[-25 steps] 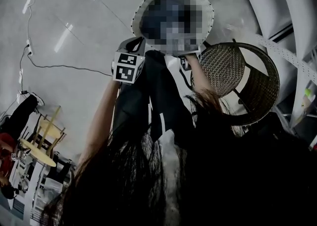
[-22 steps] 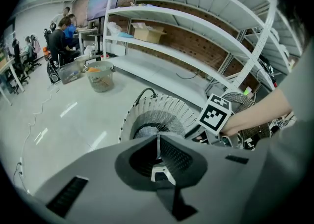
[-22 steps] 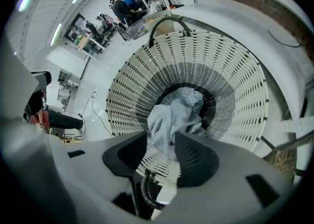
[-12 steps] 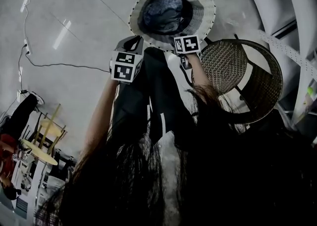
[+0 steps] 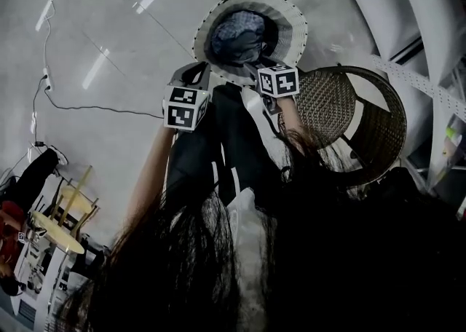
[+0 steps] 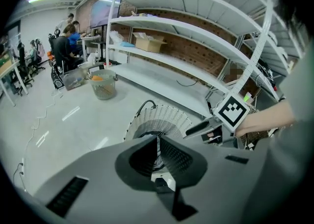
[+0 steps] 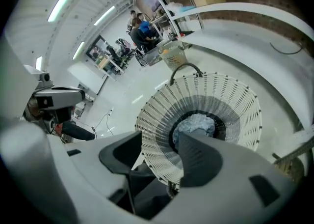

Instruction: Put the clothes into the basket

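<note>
Right claw: my jaws have just been opening and now stand apart, with nothing between them.
Blue garment: it lies loose at the bottom of the white basket, straight below that claw.
Left claw: jaws pressed together, empty, hanging near the basket's rim.
Meaning: I judge this piece delivered. No other garment shows within reach.
Against a second ago: my right claw was down at the rim. Now it is lifted clear, and the left has barely shifted.

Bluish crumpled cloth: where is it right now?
Head view, top centre: the bluish crumpled cloth lies at the bottom of the white slatted basket, just left of the dark wicker basket.
</note>
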The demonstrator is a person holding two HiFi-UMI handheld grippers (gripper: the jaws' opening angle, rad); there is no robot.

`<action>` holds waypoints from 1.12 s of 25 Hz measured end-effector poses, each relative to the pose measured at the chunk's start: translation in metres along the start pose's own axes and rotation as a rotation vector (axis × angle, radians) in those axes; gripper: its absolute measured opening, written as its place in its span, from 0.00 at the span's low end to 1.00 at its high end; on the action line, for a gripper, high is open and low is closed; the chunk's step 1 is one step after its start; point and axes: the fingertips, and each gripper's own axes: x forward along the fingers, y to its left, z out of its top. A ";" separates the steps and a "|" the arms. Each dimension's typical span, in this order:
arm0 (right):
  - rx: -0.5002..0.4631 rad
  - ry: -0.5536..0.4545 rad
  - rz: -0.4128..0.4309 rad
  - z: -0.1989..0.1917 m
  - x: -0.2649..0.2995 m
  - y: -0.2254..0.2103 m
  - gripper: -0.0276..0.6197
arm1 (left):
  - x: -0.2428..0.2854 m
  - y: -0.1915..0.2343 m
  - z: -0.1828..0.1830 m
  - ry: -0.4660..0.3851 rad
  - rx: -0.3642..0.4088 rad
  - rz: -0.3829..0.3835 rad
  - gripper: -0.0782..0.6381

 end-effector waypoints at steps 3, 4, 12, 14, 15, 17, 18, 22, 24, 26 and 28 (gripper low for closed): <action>-0.007 -0.055 0.014 0.014 -0.023 0.010 0.41 | -0.016 -0.002 0.010 -0.031 0.002 0.015 0.15; -0.008 -0.072 0.019 0.016 -0.030 0.013 0.41 | -0.022 -0.003 0.011 -0.038 0.004 0.021 0.15; 0.027 -0.211 0.066 0.048 -0.094 0.056 0.41 | -0.078 -0.011 0.030 -0.112 -0.051 0.061 0.15; 0.028 -0.248 0.077 0.061 -0.106 0.068 0.41 | -0.087 -0.013 0.038 -0.137 -0.059 0.062 0.15; 0.029 -0.266 0.085 0.066 -0.113 0.075 0.41 | -0.092 -0.016 0.042 -0.146 -0.061 0.059 0.15; 0.032 -0.299 0.101 0.075 -0.125 0.088 0.41 | -0.101 -0.022 0.047 -0.160 -0.060 0.052 0.15; 0.034 -0.313 0.108 0.078 -0.131 0.095 0.41 | -0.105 -0.025 0.049 -0.166 -0.058 0.047 0.15; 0.035 -0.355 0.123 0.082 -0.149 0.119 0.40 | -0.121 -0.036 0.055 -0.191 -0.038 0.022 0.15; 0.037 -0.374 0.123 0.077 -0.157 0.131 0.38 | -0.131 -0.040 0.056 -0.207 -0.026 0.010 0.15; 0.044 -0.396 0.125 0.072 -0.166 0.143 0.36 | -0.143 -0.043 0.056 -0.224 -0.008 0.001 0.15; 0.051 -0.416 0.134 0.066 -0.173 0.157 0.34 | -0.155 -0.042 0.053 -0.238 0.017 -0.004 0.15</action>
